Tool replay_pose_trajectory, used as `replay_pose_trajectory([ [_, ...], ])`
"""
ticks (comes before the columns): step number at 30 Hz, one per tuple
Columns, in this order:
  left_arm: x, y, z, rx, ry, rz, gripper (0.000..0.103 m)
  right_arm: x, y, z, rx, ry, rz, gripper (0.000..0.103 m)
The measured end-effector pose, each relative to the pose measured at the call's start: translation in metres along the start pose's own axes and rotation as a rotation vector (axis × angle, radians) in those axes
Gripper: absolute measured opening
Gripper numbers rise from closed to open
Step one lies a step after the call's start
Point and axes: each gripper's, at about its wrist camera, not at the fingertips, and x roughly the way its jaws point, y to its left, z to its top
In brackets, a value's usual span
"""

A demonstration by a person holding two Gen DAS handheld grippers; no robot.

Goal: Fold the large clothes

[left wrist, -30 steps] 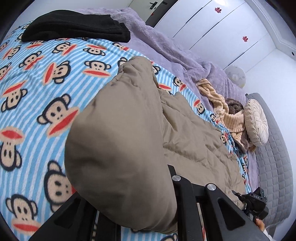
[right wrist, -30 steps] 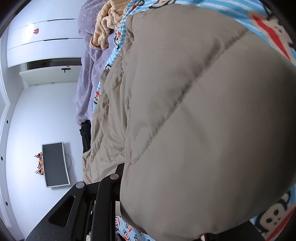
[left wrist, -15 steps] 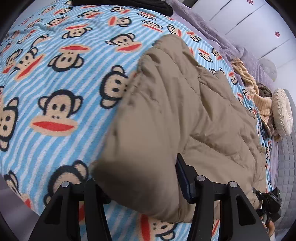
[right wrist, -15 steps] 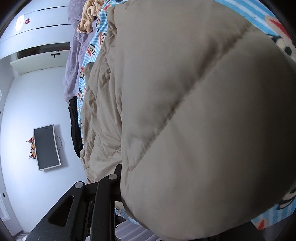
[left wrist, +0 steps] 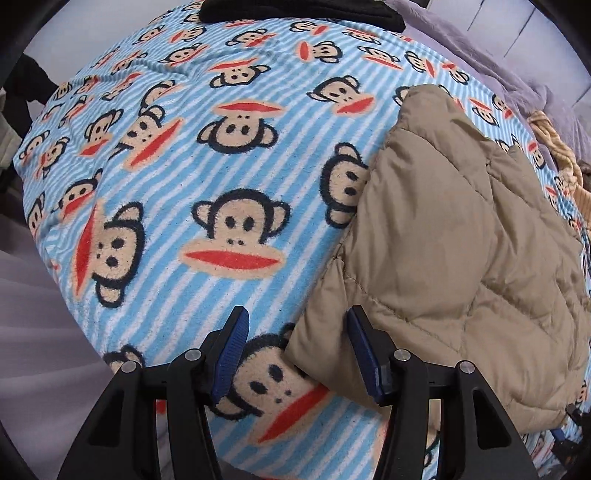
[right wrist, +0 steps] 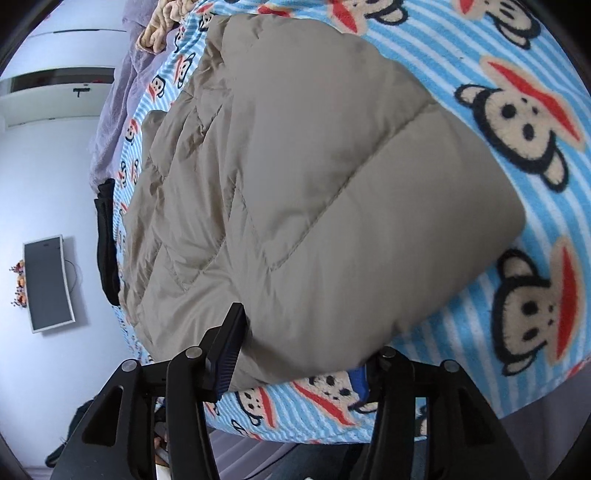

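Observation:
A tan quilted puffer jacket (left wrist: 461, 251) lies folded on the blue striped monkey-print blanket (left wrist: 184, 166). My left gripper (left wrist: 299, 350) is open; the jacket's near corner lies between its blue-padded fingers, not clamped. In the right wrist view the jacket (right wrist: 314, 184) fills the middle. My right gripper (right wrist: 299, 354) is open, its jaws spread at either side of the jacket's near edge.
A black garment (left wrist: 295, 11) lies at the blanket's far edge. A purple throw (left wrist: 480, 44) and a beige knit item (left wrist: 561, 155) lie at the right. A wall monitor (right wrist: 48, 284) and white cupboards show in the right wrist view. The bed edge (right wrist: 332, 439) is close.
Both grippers have lowered the jacket onto the blanket and opened, letting go of it. The left gripper has pulled back toward the bed's near edge.

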Motion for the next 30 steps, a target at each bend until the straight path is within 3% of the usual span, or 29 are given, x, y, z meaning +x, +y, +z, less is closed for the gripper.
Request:
replay_pose_trajectory([
  [4, -0.021, -0.026, -0.005, 0.085, 0.006, -0.03, 0.057, -0.011, 0.017, -0.01, -0.068, -0.008, -0.066, 0.061],
  [11, -0.052, -0.069, -0.018, 0.198, 0.02, -0.096, 0.058, -0.022, 0.033, -0.031, -0.135, -0.005, -0.089, 0.063],
  [12, -0.056, -0.073, -0.019, 0.209, 0.014, -0.109, 0.079, -0.028, 0.031, -0.03, -0.145, -0.004, -0.087, 0.064],
  [14, -0.066, -0.08, -0.024, 0.218, -0.019, -0.111, 0.103, -0.029, 0.034, -0.033, -0.174, -0.004, -0.089, 0.085],
  [19, -0.077, -0.089, -0.028, 0.237, -0.022, -0.116, 0.103, -0.031, 0.055, -0.041, -0.264, -0.015, -0.115, 0.087],
  [30, -0.073, -0.092, -0.036, 0.247, -0.009, -0.071, 0.103, -0.024, 0.059, -0.051, -0.336, 0.014, -0.162, 0.088],
])
